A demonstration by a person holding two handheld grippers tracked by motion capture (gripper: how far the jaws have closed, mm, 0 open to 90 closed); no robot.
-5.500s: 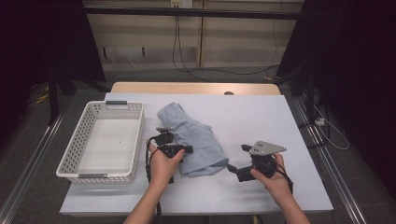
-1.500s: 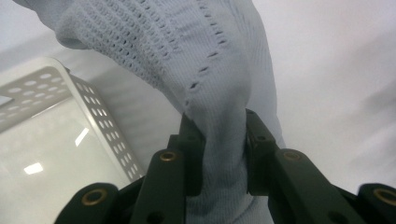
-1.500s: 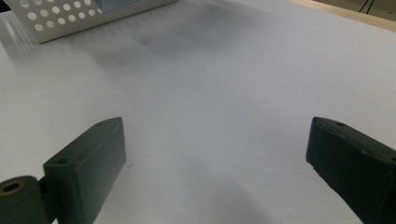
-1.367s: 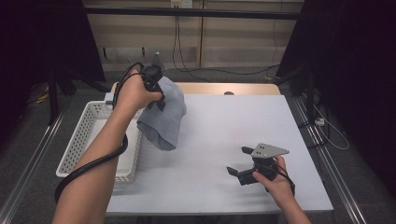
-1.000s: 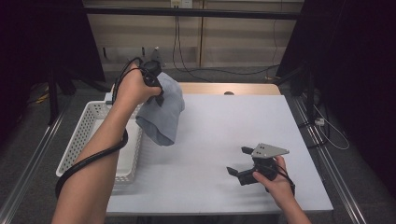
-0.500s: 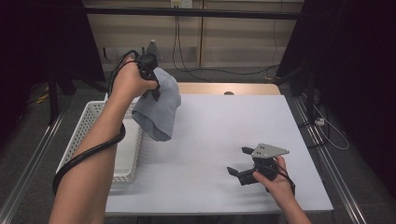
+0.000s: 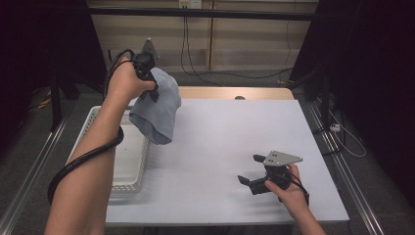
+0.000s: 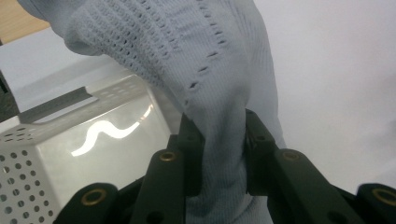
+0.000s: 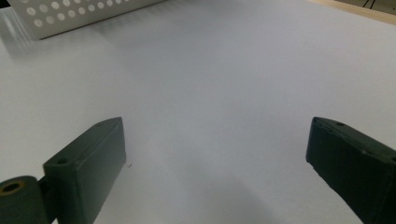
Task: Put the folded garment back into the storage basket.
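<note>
hanging long-axis down from the left gripper (image 7: 149, 81), pinched between its jaws, light blue cloth (image 7: 159, 110) aloft over the near-right rim of the white basket (image 7: 134, 161), basket below-left; right gripper (image 7: 254, 174) gaping empty, well apart.

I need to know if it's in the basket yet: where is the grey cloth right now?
Not yet: in the high view the grey cloth hangs in the air from the left hand-held gripper, above the table's left side, by the white basket.
</note>
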